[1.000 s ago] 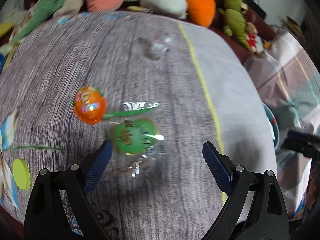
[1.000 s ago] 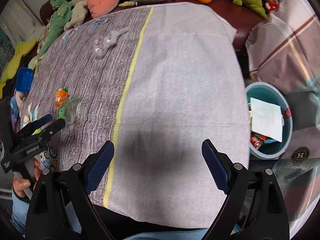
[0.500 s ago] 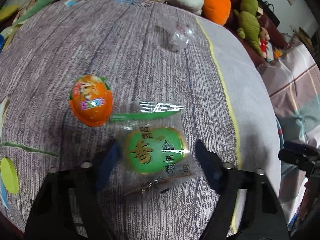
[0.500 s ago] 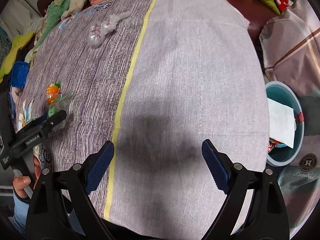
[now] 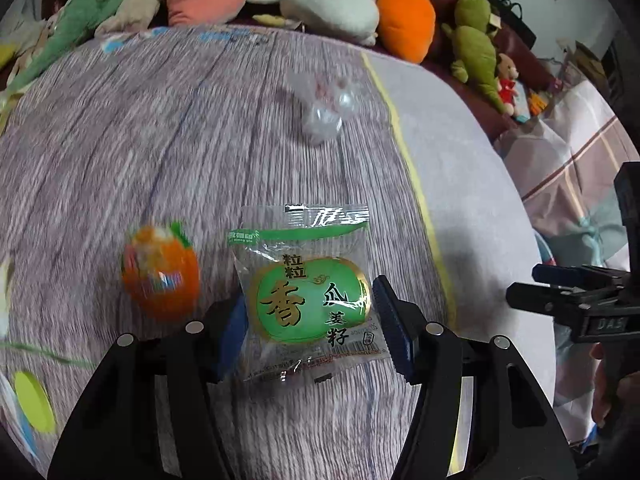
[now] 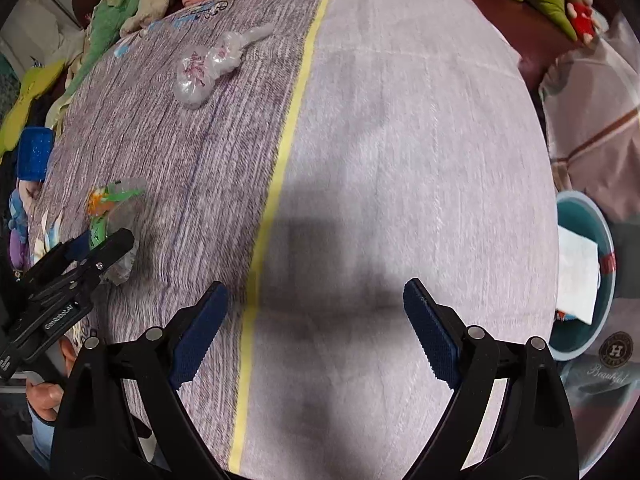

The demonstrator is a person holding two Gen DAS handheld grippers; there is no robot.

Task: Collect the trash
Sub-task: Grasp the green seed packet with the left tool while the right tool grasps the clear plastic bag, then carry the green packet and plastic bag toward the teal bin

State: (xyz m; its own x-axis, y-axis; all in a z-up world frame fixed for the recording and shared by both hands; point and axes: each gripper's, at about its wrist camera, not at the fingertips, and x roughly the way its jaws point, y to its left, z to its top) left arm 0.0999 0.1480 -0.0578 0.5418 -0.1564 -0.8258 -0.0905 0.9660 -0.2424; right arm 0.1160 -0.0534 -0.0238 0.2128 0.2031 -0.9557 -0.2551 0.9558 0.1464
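My left gripper [image 5: 310, 324] is shut on a clear snack packet with a green label [image 5: 308, 292], its pads pressing both sides. An orange egg-shaped wrapper [image 5: 160, 276] lies just left of it on the cloth. A crumpled clear plastic bag [image 5: 326, 108] lies farther back; it also shows in the right wrist view [image 6: 208, 68]. My right gripper [image 6: 312, 332] is open and empty over the pale half of the table. From there the left gripper [image 6: 94, 250] shows at the left with the packet [image 6: 116, 236]. A teal trash bin [image 6: 580, 276] stands at the right.
The table has a grey striped cloth [image 5: 140, 140] with a yellow line [image 6: 280, 168] dividing it. Plush toys [image 5: 404, 20] line the sofa at the back. A plaid blanket [image 6: 592, 100] lies at the right. A blue object [image 6: 34, 152] sits at the left edge.
My left gripper moved forward onto the green packet and closed on it. The right gripper came lower and nearer the table and stayed open.
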